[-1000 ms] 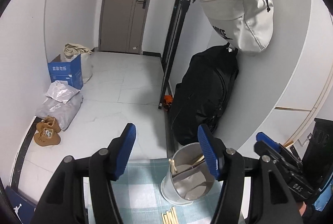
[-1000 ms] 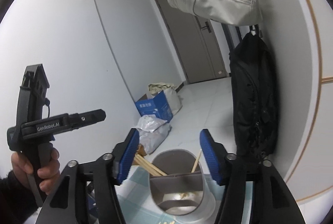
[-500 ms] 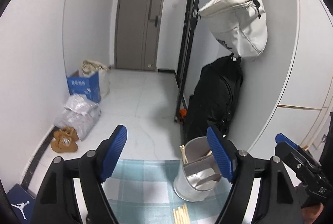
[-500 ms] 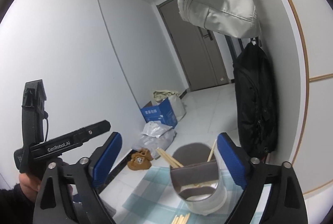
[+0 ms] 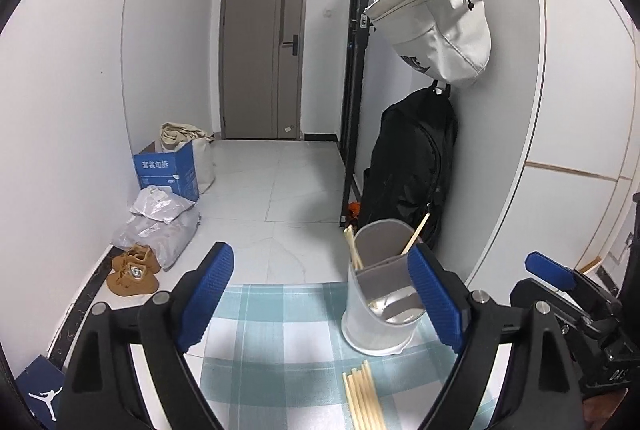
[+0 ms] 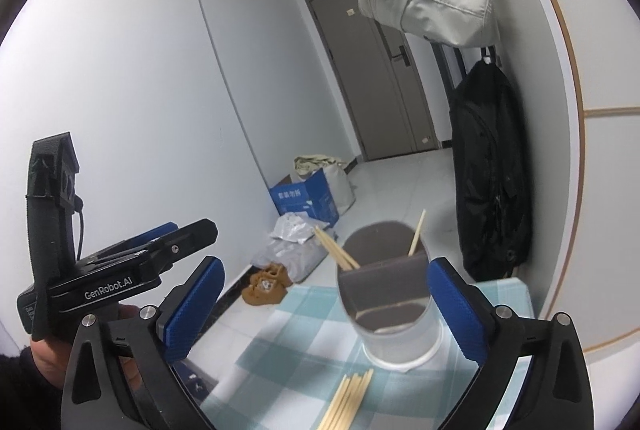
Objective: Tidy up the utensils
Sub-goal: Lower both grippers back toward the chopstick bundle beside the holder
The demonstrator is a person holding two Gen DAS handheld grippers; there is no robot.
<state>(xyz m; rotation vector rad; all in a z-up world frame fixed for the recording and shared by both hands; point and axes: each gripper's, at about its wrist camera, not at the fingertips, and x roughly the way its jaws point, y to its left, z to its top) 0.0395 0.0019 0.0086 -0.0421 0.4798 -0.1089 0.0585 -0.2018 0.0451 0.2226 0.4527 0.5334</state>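
Observation:
A grey divided utensil holder [image 5: 380,310] stands on the blue-checked cloth [image 5: 280,350]. A few wooden chopsticks [image 5: 354,248] lean in its back compartment, and something shiny lies in the front one. Several loose chopsticks [image 5: 362,398] lie on the cloth in front of it. My left gripper [image 5: 322,300] is opening, with nothing between its blue pads; the holder stands ahead by the right finger. My right gripper [image 6: 326,310] is opening wide too, pads touching nothing, with the holder [image 6: 394,310] and loose chopsticks [image 6: 348,398] ahead. The left gripper [image 6: 180,230] shows beside it, held by a hand [image 6: 44,358].
The table edge faces a tiled hallway. A black backpack [image 5: 408,170] and a pale bag [image 5: 440,22] hang on the wall just behind the holder. On the floor to the left are a blue box [image 5: 168,166], plastic parcels [image 5: 160,218] and brown shoes [image 5: 134,272].
Both grippers' jaws have spread wider. Both views have drawn back from the holder, so it looks smaller and more of the cloth and the loose chopsticks shows.

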